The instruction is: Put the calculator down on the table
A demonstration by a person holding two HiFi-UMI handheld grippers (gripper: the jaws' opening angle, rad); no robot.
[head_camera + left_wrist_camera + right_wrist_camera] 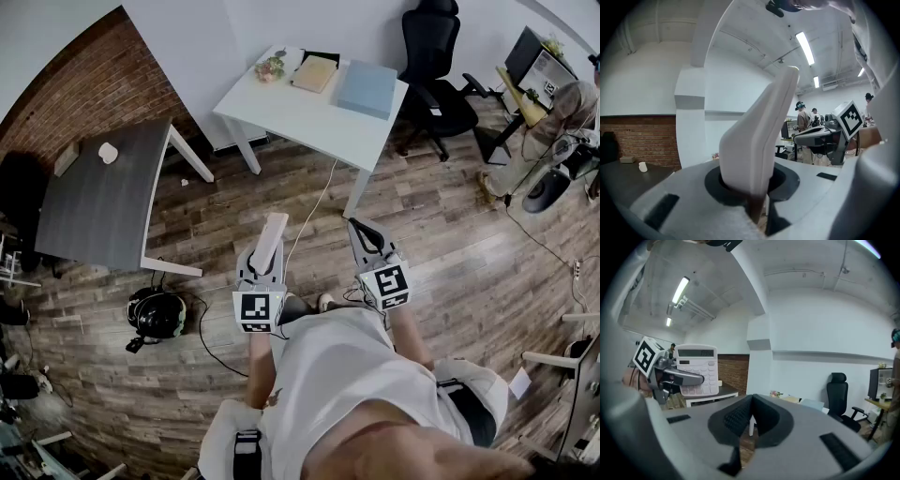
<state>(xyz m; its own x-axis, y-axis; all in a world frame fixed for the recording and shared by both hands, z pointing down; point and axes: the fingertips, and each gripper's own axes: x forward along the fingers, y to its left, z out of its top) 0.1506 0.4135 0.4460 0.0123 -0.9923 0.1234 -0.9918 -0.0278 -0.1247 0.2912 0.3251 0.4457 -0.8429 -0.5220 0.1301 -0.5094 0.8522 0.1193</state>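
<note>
- Holding the calculator (pixel 273 234) by its lower end, your left tongs (pixel 265 264) are clamped narrow on it. It stands nearly upright in the air in front of you, high above the floor.

- And your right tongs (pixel 367 234) are pinched together on nothing, level beside the left. From their side you can see the calculator's keys and display.

- So how far along would you call it?

- Only the carrying part, I'd judge. You have it in hand, but it rests on no surface yet. The white surface (pixel 281 108) is well ahead of you, with a book (pixel 314 73), a blue folder (pixel 367 88) and some flowers (pixel 270 67) towards its far side. Its near part is bare.

- There's also the grey surface (pixel 103 197) off to your left.

- Which one you're meant to use I can't tell. Either way, what's left is to get to a surface, lower the calculator onto a bare patch and let go.
</note>
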